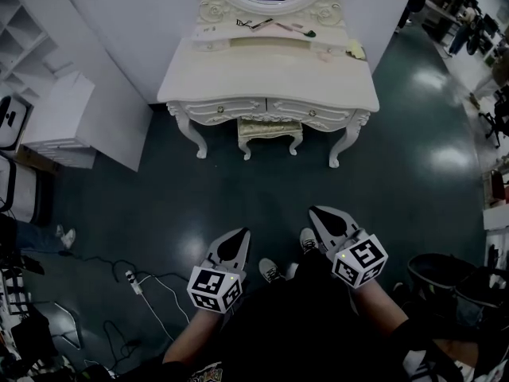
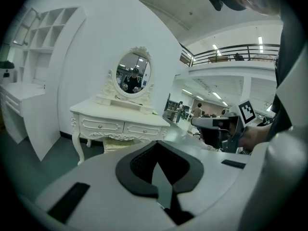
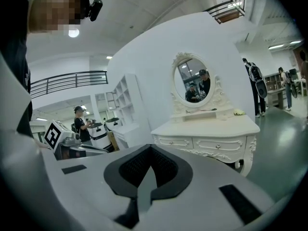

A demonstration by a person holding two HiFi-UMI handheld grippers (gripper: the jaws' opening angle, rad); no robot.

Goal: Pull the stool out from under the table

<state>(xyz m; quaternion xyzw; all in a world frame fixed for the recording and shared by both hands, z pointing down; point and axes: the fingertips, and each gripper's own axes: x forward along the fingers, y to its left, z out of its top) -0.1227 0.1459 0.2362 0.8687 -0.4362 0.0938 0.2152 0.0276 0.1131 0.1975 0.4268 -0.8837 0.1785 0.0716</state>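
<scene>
While the stool (image 1: 270, 130) sits tucked beneath the table (image 1: 238, 78), the left gripper (image 1: 237, 237) and right gripper (image 1: 320, 213) hang well short of the table, both clenched empty; arriving closed, they could bump the stool against the table's legs.

open floor (image 1: 262, 201) leads to stool (image 1: 270, 129) between table legs (image 1: 344, 145).

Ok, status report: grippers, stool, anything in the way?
Left hand-held gripper shut, empty. Right hand-held gripper shut, empty. Stool tucked under table, untouched. Nothing blocking approach.
</scene>
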